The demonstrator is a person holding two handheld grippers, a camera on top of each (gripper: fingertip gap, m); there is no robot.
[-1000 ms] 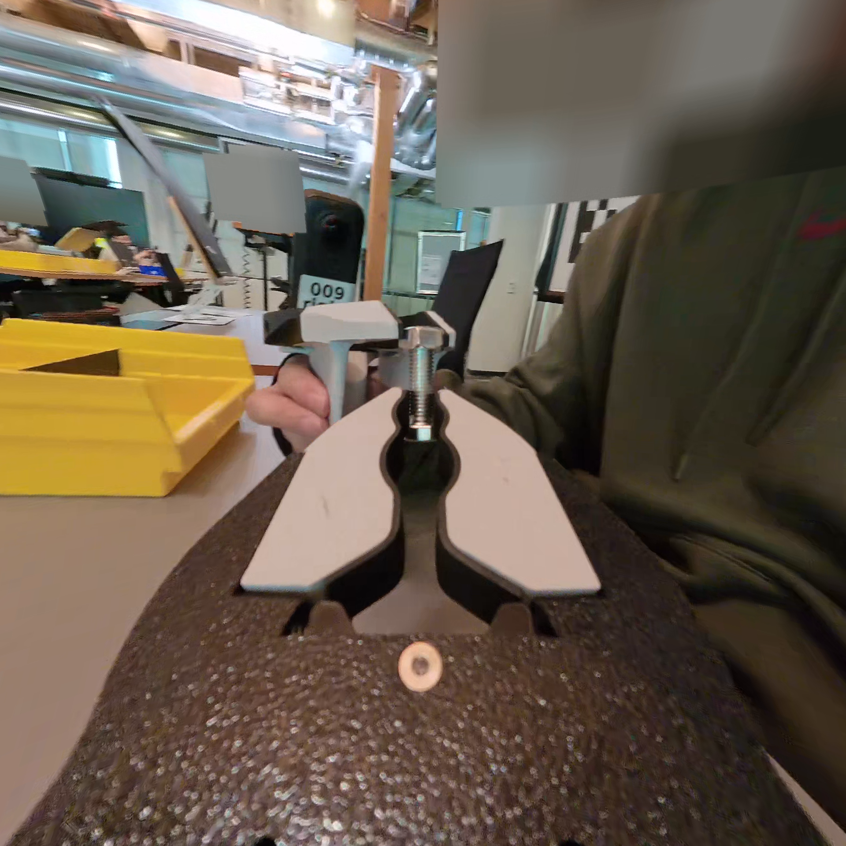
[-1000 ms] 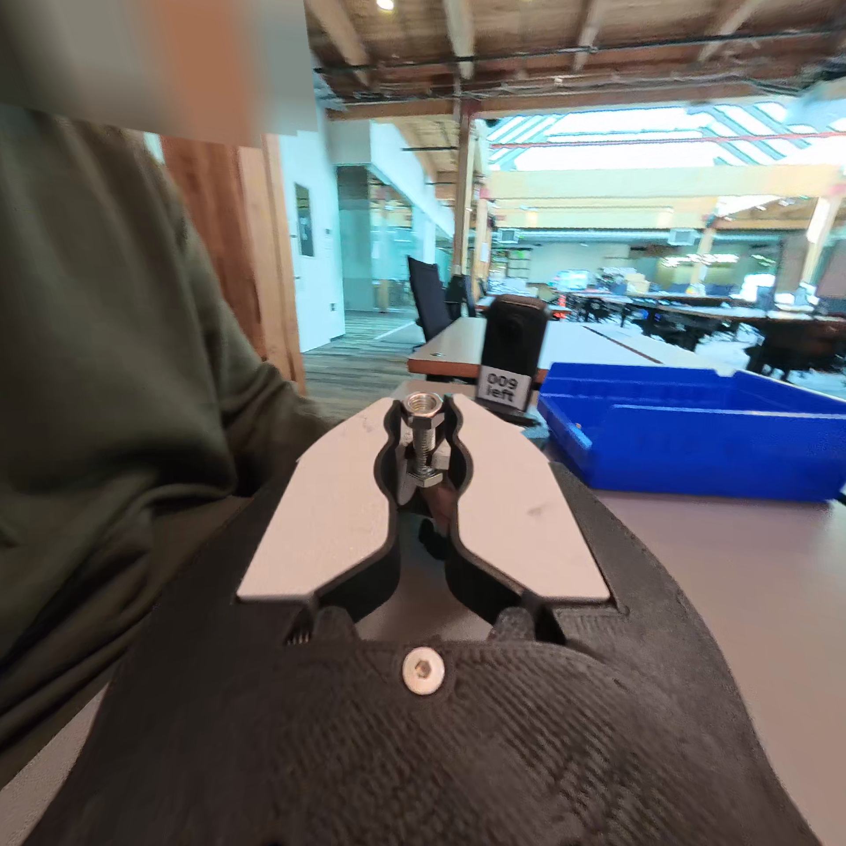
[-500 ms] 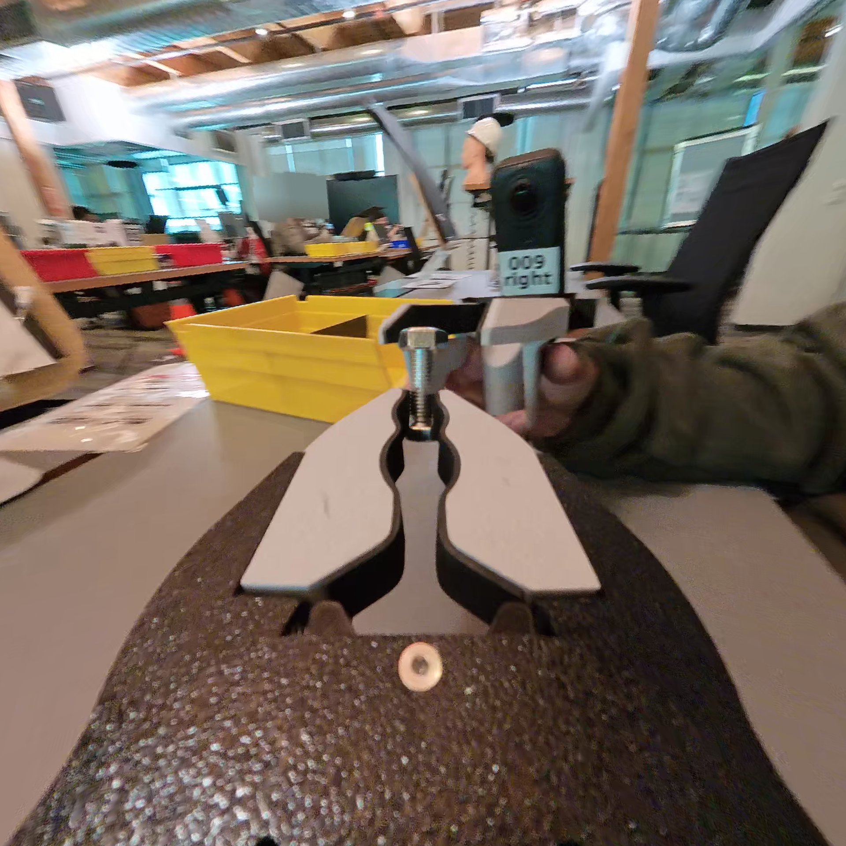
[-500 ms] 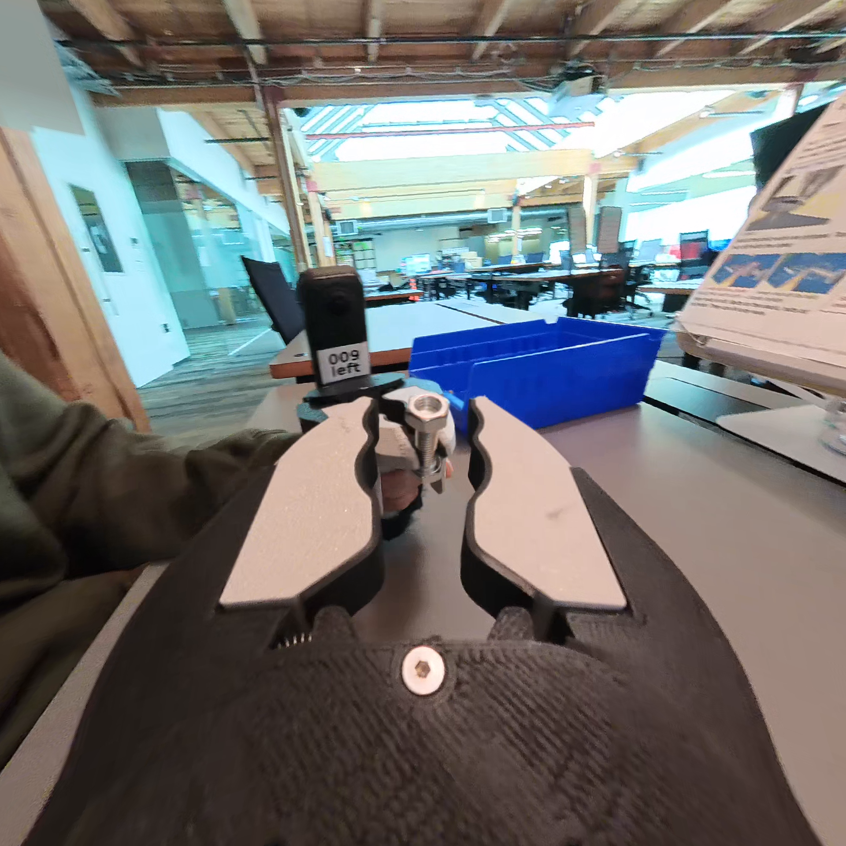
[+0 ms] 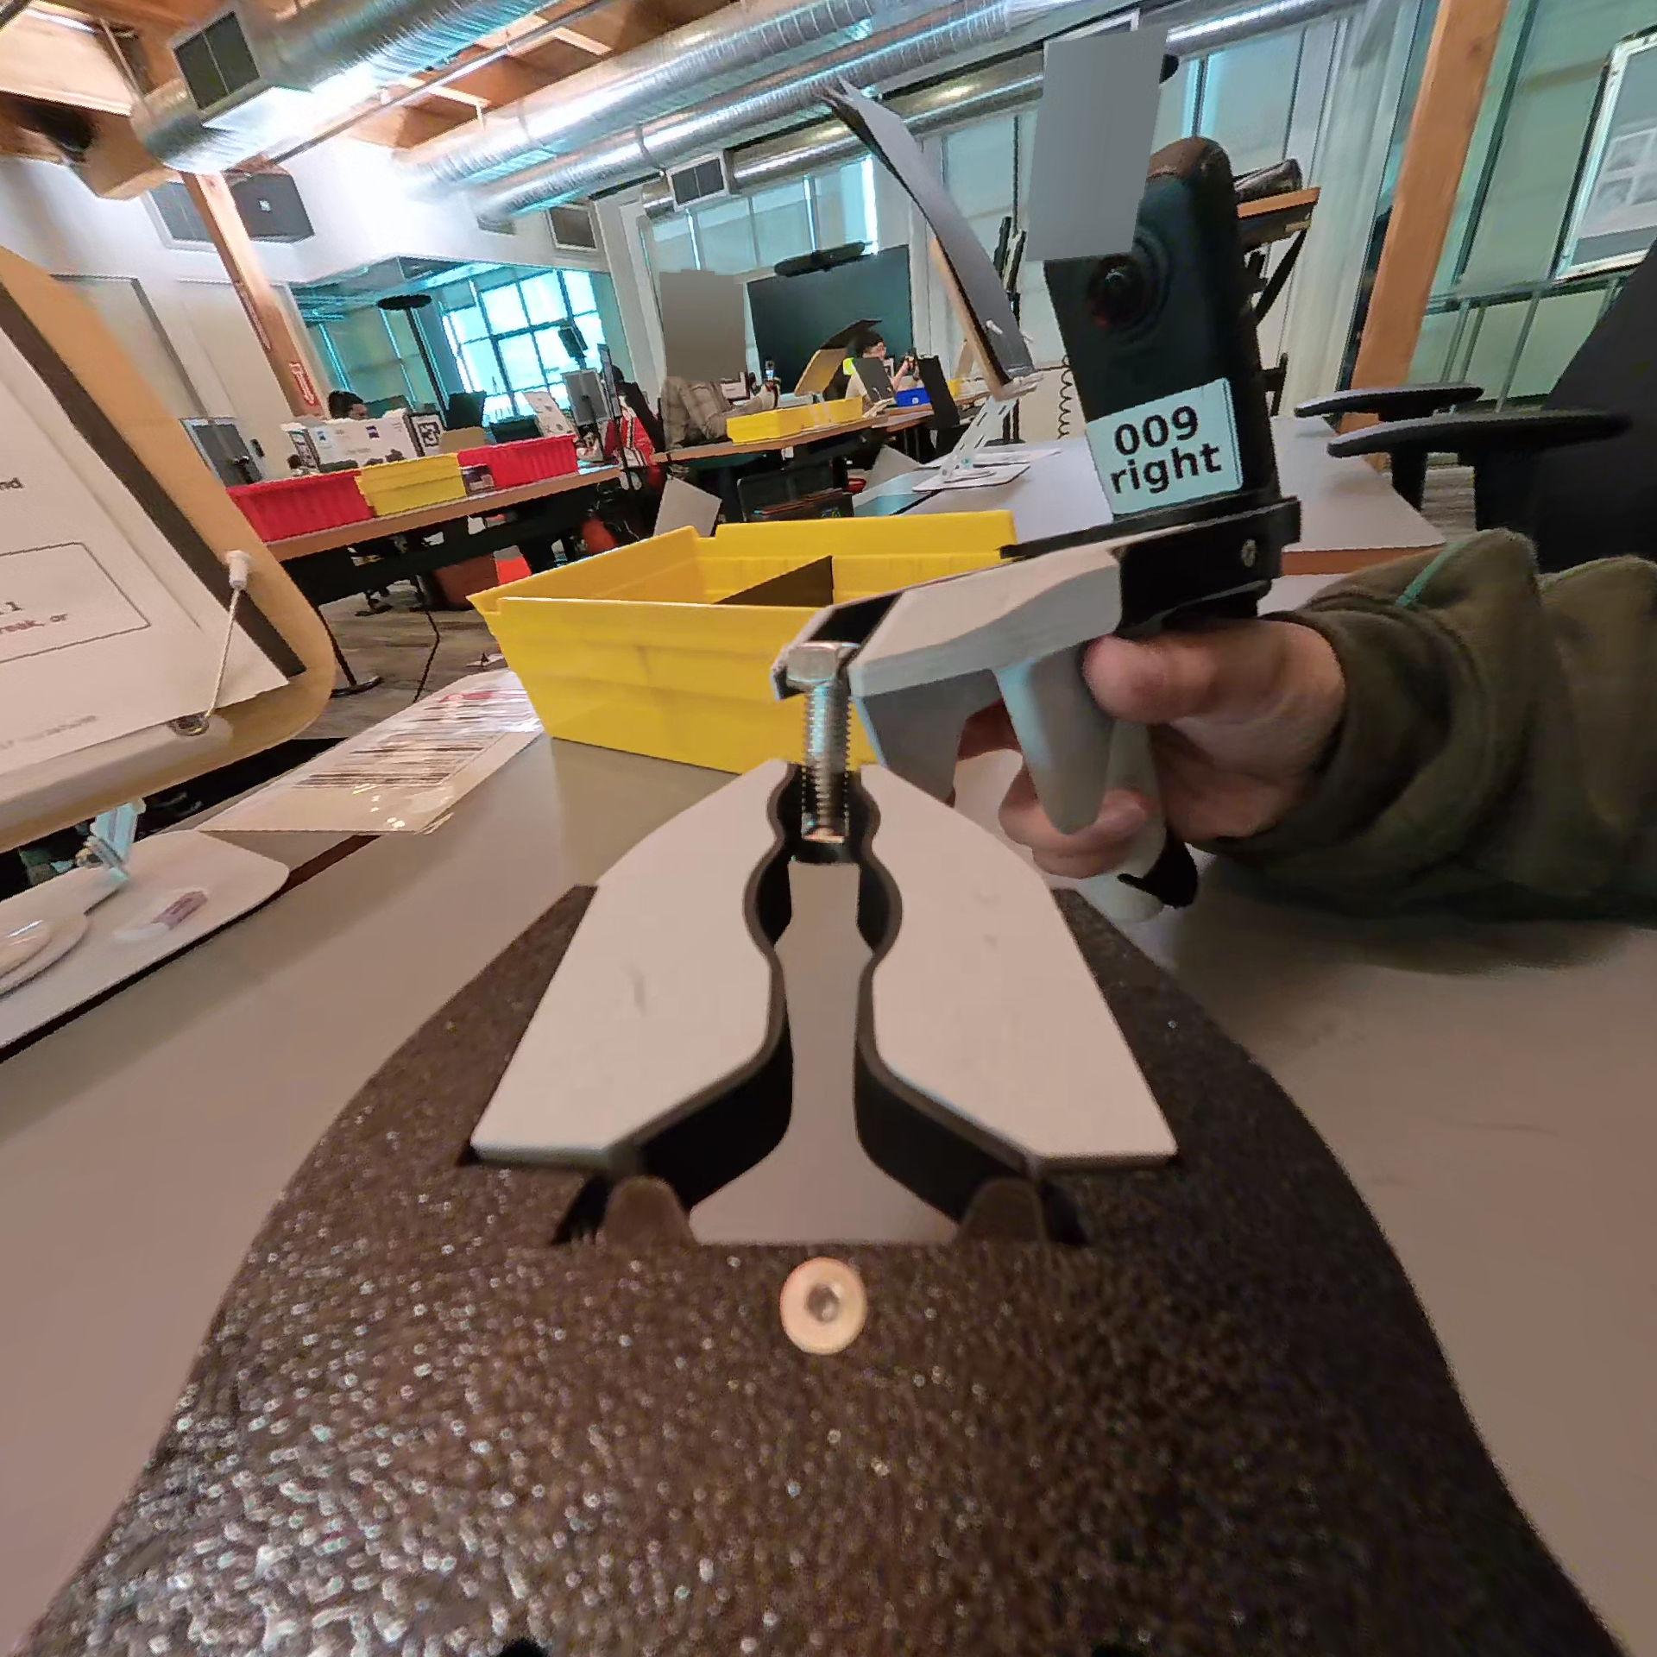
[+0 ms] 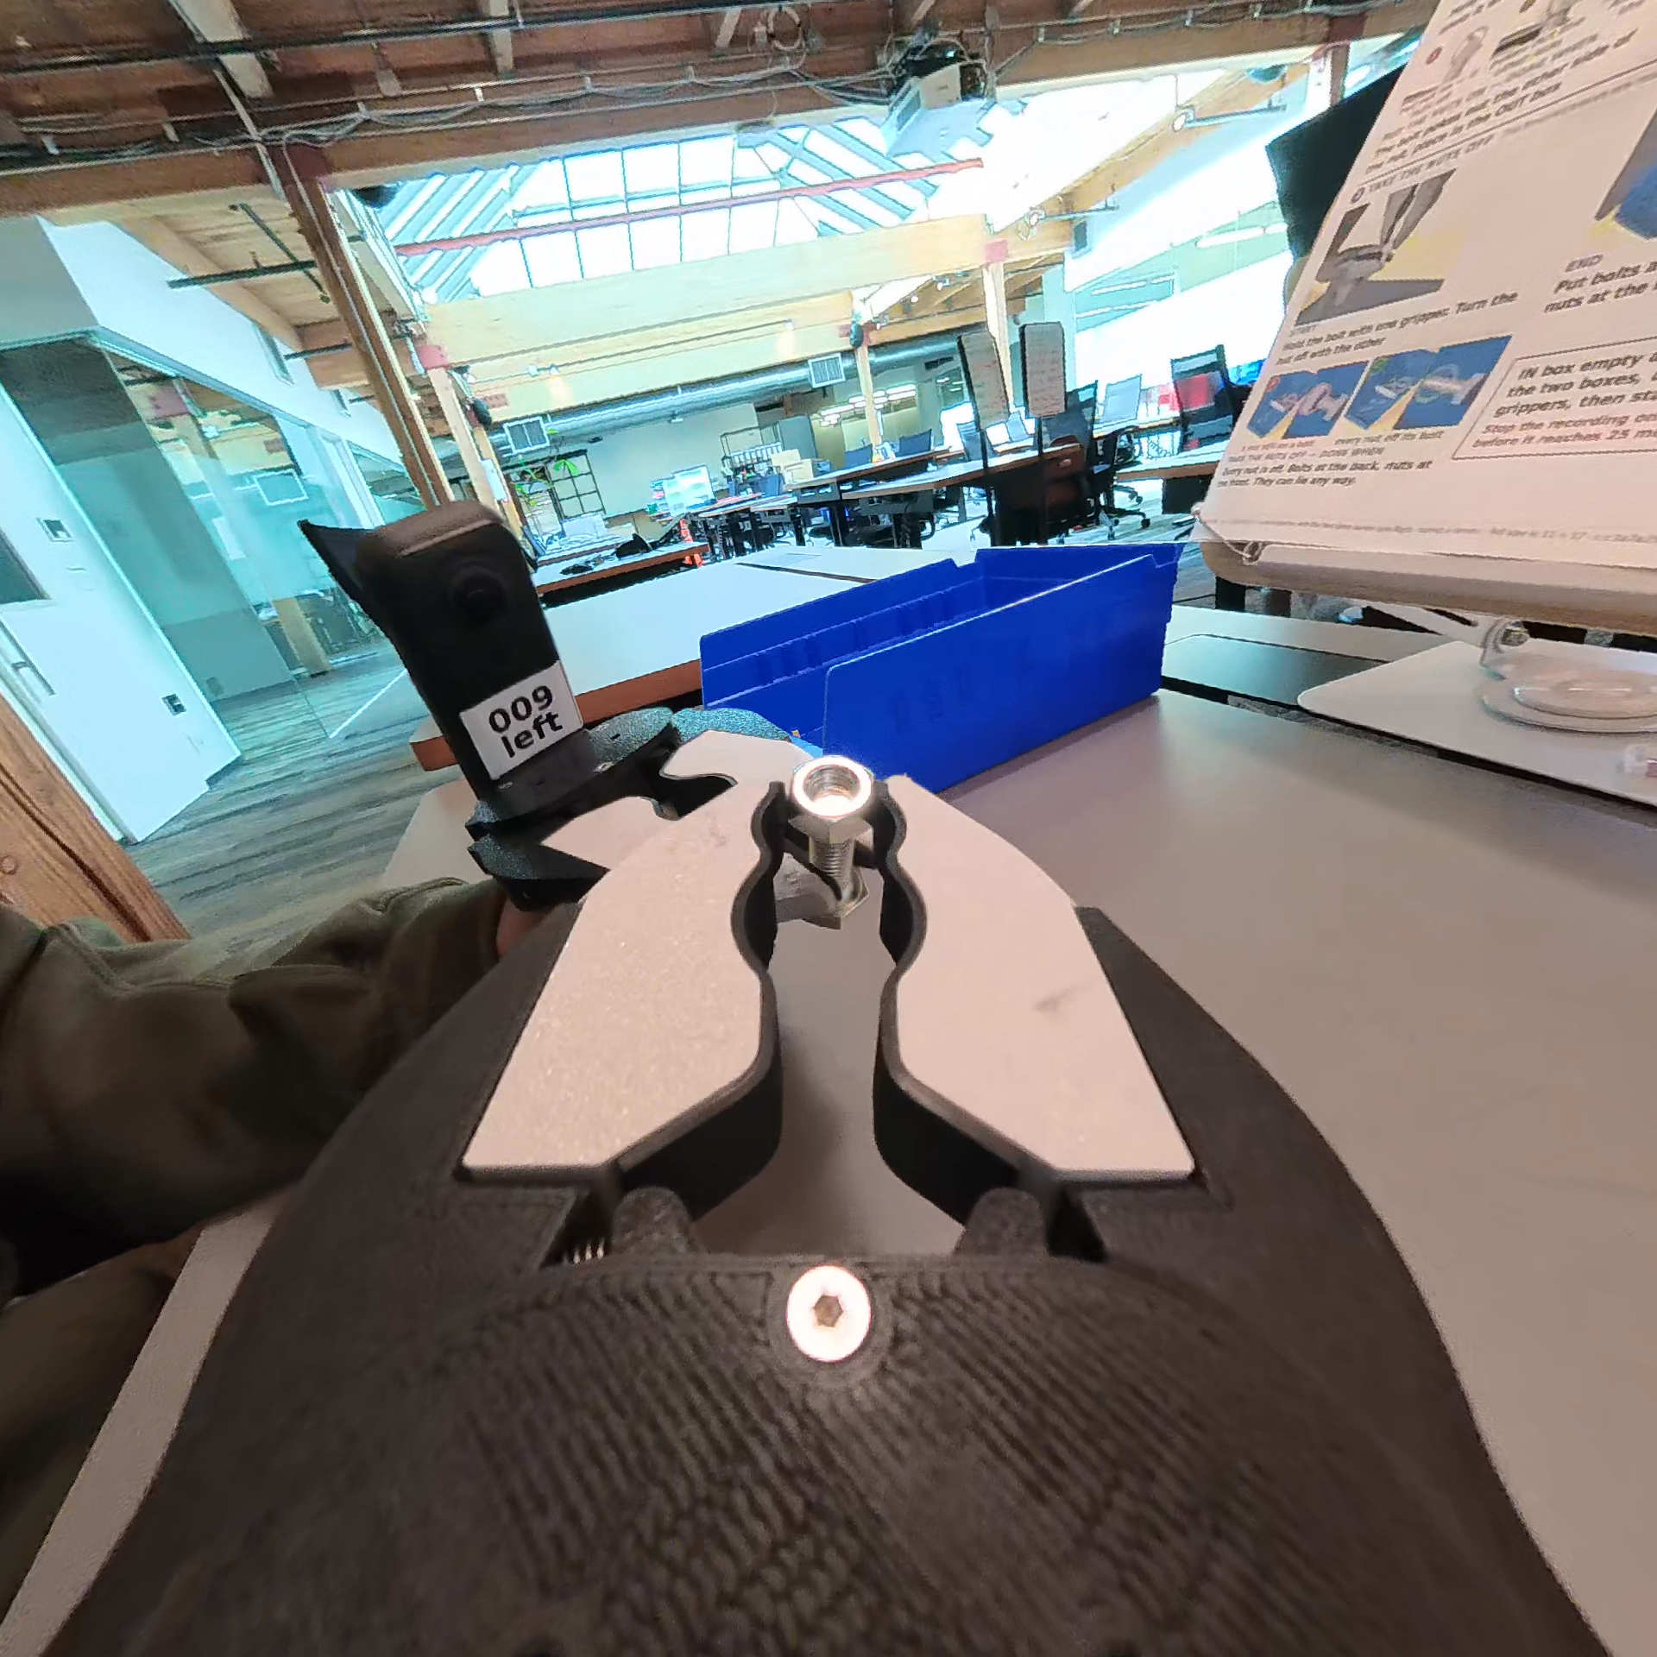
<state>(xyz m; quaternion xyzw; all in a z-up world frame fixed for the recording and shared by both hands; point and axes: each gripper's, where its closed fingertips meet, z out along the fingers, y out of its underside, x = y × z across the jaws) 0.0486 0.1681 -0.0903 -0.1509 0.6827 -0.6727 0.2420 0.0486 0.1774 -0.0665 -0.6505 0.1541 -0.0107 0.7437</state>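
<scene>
While the left tool (image 5: 820, 811) clamps the upright bolt's (image 5: 823, 753) lower threads, the right tool (image 6: 829, 820) pinches its top.

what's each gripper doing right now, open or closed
Left gripper: closed, its fingers clamping the lower end of the steel bolt.
Right gripper: closed on the hex nut at the bolt's upper end.

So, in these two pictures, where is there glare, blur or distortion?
Left wrist view: wide-angle bending of the edges, the gripper body near the lens soft, the bolt sharp. Right wrist view: strong glare from the skylights, a bright shine on the nut, the page curved by the lens.
</scene>
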